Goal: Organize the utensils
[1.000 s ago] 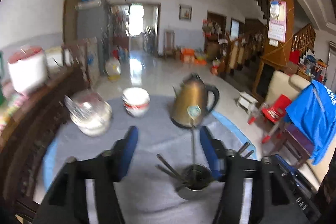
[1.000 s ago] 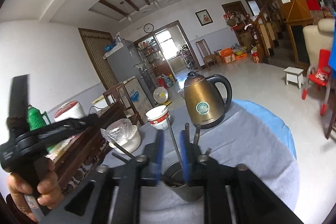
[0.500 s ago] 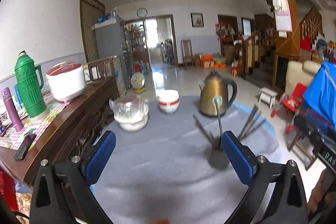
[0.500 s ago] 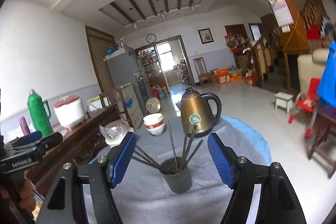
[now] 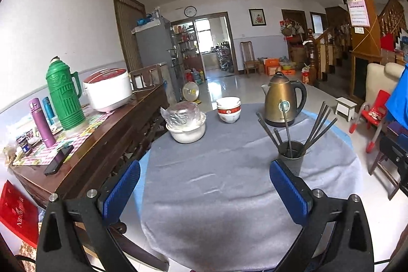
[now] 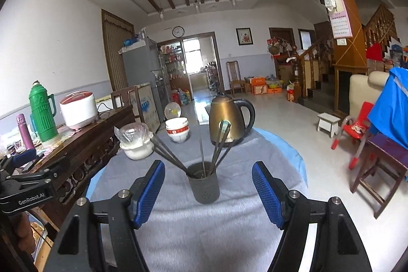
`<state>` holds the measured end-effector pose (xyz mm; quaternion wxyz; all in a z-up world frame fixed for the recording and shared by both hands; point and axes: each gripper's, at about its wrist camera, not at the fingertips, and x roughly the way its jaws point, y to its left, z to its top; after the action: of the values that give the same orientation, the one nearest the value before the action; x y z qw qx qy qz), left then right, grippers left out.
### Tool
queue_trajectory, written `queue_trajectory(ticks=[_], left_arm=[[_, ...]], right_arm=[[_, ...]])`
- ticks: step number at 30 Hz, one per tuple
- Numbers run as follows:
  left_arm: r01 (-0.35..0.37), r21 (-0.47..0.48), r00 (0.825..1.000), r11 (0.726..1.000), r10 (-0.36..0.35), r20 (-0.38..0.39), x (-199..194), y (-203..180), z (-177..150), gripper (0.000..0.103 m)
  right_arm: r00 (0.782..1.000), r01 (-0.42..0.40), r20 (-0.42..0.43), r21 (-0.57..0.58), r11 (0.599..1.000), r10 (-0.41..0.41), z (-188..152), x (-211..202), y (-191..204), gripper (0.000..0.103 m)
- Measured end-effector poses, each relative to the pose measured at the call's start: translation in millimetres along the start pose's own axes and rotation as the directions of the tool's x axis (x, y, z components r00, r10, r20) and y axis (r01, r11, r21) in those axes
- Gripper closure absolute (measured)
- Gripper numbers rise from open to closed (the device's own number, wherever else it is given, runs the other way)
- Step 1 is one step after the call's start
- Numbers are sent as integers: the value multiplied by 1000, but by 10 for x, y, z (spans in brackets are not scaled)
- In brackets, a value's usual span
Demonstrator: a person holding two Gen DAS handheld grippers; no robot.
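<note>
Left wrist view shows the surface [image 5: 229, 195], then one kettle [image 5: 281, 103], one covered pot [image 5: 187, 125], two stacked bowls [image 5: 228, 108] and one holder [image 5: 290, 157] near the right edge with about seven chopsticks [image 5: 318, 124]. Both grippers have drawn back from the holder: left gripper [image 5: 204, 193] and right gripper [image 6: 207, 193] show fingers wide and empty, so the organizing seems finished.

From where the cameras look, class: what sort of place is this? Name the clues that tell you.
Most likely a home's open living and dining room: a cloth-covered table with a kettle and stacked bowls, a rice cooker on a sideboard, and a wooden staircase.
</note>
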<state>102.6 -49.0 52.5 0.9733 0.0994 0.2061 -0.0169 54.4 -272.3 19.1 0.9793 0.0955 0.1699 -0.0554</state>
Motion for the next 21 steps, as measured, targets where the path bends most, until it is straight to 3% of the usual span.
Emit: queue_trajectory(ticks=[8, 21], left_arm=[[-27, 33, 998, 999, 29, -52, 80, -65, -128, 2], [-36, 42, 996, 998, 39, -84, 100, -84, -206, 2]], right_arm=[[995, 7, -102, 36, 999, -4, -211, 271, 17, 28], [994, 19, -112, 33, 999, -15, -285, 225, 29, 28]])
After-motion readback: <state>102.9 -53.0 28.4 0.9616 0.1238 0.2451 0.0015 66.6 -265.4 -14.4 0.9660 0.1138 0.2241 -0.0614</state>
